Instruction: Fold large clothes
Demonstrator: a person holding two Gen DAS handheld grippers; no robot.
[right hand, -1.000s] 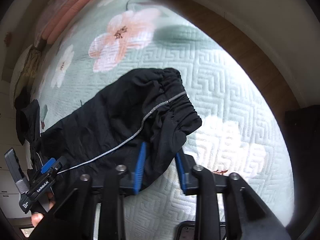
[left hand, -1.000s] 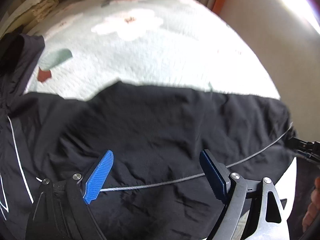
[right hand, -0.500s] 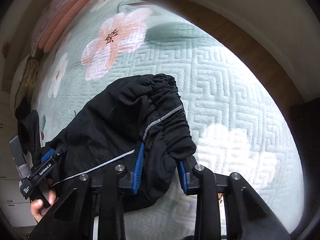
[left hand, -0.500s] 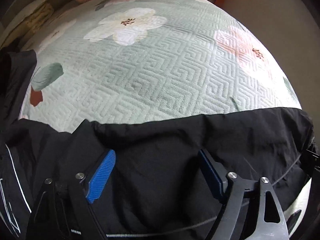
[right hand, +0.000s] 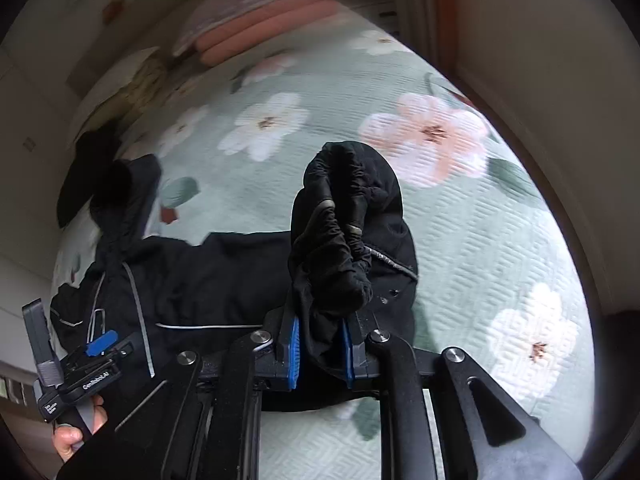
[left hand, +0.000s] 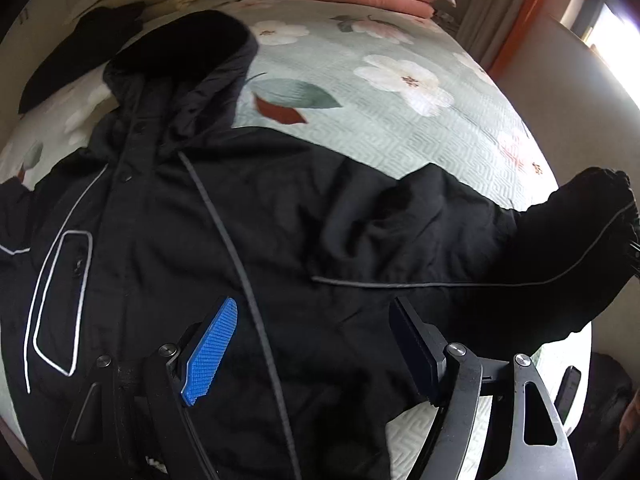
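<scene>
Jacket [left hand: 248, 240]: we are seeing it lying flat, hood away from us, sleeve [left hand: 460, 248] stretching rightward.
Right gripper [right hand: 320, 350]: clamping the bunched cuff [right hand: 340, 240], probably raised.
Left gripper [left hand: 316, 344]: hanging wide apart over the chest.

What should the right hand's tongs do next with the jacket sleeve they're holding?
Probably carry the sleeve across onto the jacket front. The right tongs are shut on its bunched cuff, lifted above the bedspread, while the left tongs hang open over the chest.

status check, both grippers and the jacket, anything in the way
Right gripper shut on sleeve cuff, lifted off quilt. Left gripper open, empty, over black jacket. Second dark garment beyond the hood, apart.
</scene>
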